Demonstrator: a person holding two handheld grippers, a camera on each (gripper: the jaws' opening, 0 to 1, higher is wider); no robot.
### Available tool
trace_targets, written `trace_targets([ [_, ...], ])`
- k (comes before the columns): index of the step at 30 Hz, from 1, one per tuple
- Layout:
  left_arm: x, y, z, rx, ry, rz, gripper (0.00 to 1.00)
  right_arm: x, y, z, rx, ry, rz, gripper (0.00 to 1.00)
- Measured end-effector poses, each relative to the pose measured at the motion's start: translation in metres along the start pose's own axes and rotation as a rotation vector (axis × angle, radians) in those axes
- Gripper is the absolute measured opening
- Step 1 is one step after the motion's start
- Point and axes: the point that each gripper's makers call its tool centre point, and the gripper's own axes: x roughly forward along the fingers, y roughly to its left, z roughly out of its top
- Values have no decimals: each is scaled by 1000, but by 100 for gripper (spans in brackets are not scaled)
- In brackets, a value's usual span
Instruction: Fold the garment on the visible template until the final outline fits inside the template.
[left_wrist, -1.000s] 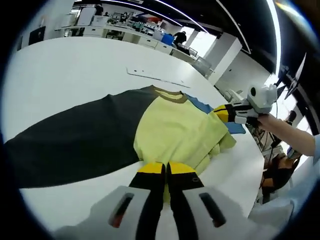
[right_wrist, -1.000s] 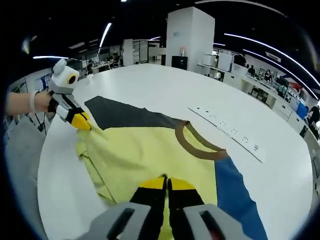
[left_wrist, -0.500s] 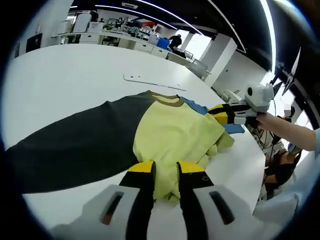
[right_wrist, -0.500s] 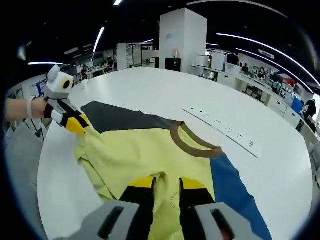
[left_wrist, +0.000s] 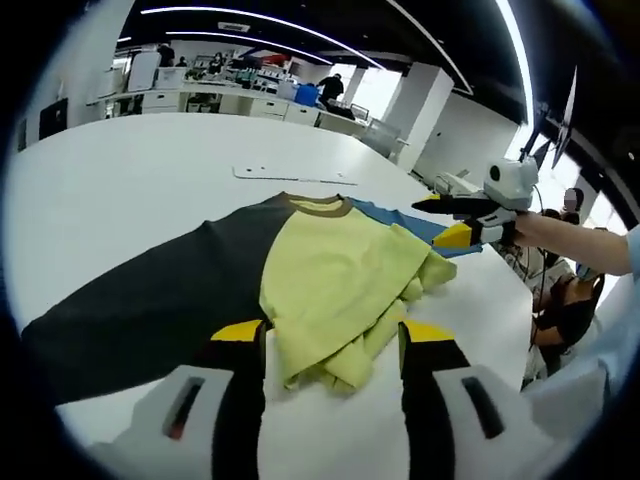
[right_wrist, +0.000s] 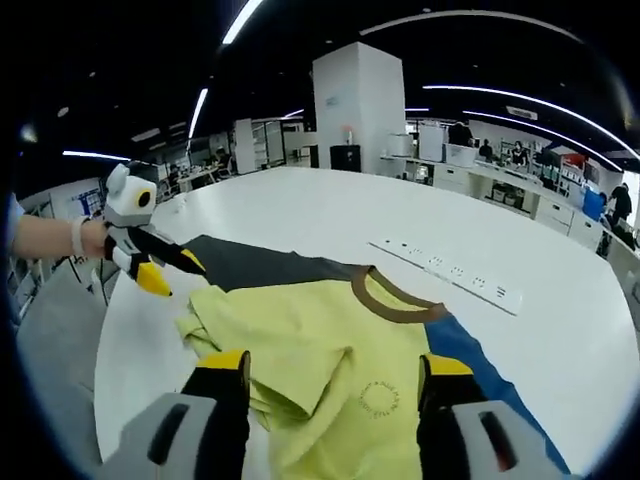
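Now both claws are spread wide and holding nothing. Left claw (left_wrist: 333, 340) hovers over the bunched hem of the yellow T-shirt (left_wrist: 335, 275), which lies folded over on the dark template (left_wrist: 150, 290) on the white worktop (left_wrist: 120, 170). Right claw (right_wrist: 335, 368) hangs above the shirt's front, near its brown collar (right_wrist: 395, 300); a blue sleeve (right_wrist: 480, 350) pokes out to one side. A power strip (right_wrist: 450, 272) lies beyond, well apart.

Right hand-held gripper (right_wrist: 333, 370) gapes above the rumpled yellow garment (right_wrist: 320, 335) on the white table (right_wrist: 300, 200)
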Motion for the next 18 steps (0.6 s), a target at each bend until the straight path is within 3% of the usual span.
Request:
trace_targets([
  [3,-2,-1,1,6,0,-6,54,-2,5,-2,10,0,11,81],
  [6,-3,0,1,14,-4,-7,59,-4,11,-6,0,5,20,100],
  [18,-13,3,6,30,-33,17,60,-23,23,-4,69,-54,9,98],
])
